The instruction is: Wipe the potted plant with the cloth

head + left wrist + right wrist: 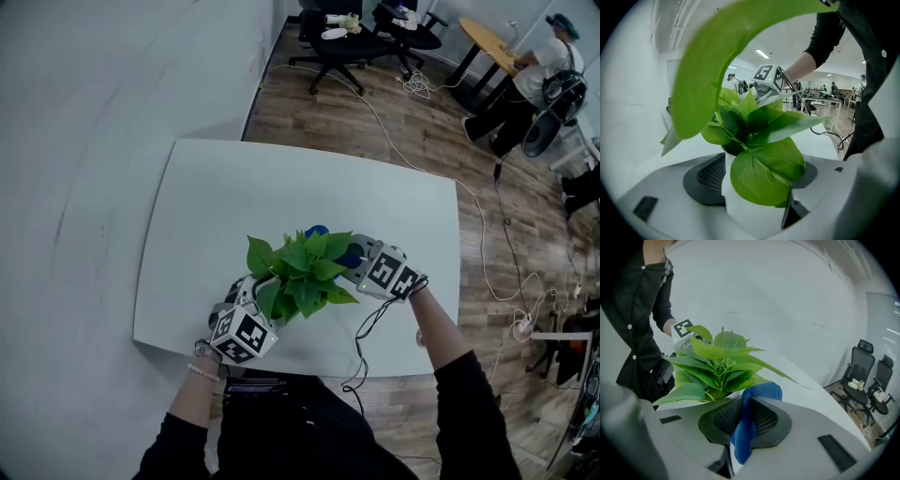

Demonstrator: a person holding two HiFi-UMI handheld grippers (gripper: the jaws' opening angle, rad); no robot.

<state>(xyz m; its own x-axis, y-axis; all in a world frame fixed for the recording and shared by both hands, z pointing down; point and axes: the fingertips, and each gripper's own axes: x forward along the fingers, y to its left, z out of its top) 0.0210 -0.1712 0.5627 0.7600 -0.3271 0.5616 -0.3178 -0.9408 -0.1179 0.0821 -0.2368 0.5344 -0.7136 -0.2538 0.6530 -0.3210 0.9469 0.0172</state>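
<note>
A small green potted plant (302, 272) stands near the front edge of the white table (234, 187). My left gripper (262, 295) is at its near left side, open, with the white pot (750, 215) standing between the wide jaws and a big leaf (764, 173) drooping over them. My right gripper (353, 258) comes in from the right, shut on a blue cloth (745, 427) whose bunched end lies against the leaves (719, 362). In the head view a bit of the cloth (317, 230) shows behind the foliage. Leaves hide the pot from above.
A white wall runs along the table's left side. On the wooden floor behind are black office chairs (342, 37), a round wooden table (492, 42) with a seated person (544, 66), and a white cable (487, 244) trailing past the table's right edge.
</note>
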